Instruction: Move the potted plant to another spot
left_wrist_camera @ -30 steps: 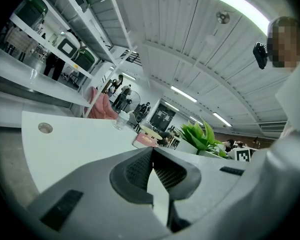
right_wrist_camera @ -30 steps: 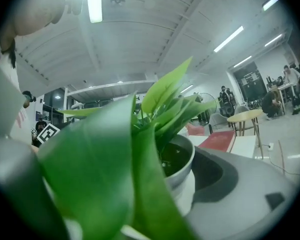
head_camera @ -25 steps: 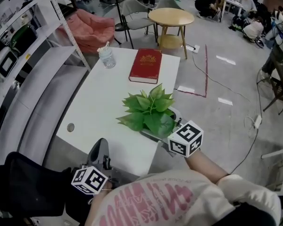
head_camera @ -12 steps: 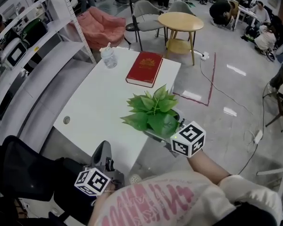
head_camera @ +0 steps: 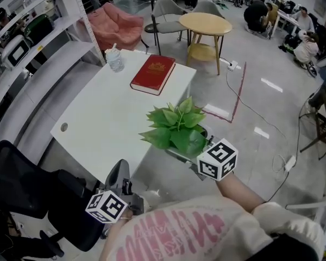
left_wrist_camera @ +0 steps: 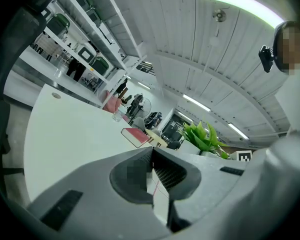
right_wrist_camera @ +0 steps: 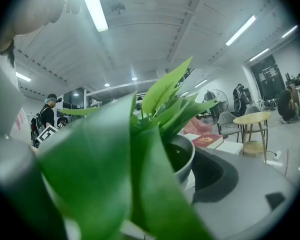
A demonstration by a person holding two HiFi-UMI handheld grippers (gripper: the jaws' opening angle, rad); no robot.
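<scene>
Carrying was the step in hand, as I judged it. In the head view the right gripper [head_camera: 195, 154] held the potted plant [head_camera: 176, 130] in the air just beside the right edge of the white table [head_camera: 108, 118]. The plant seemed to be past that edge and stood on nothing. The left gripper [head_camera: 118, 185] hung low near the person's body, well apart from the plant. To do this step well, the pot should be kept upright and set down slowly on a free part of the table, away from the red book [head_camera: 152, 74] and the water bottle [head_camera: 114, 60].

In the left gripper view the jaws were together with nothing between them.

In the right gripper view the jaws were closed on the grey pot rim [right_wrist_camera: 186, 151]. Only one jaw showed, because the big blurred leaves [right_wrist_camera: 110, 184] hid the other jaw and the contact itself. The bottom of the pot was not visible in any view.
</scene>
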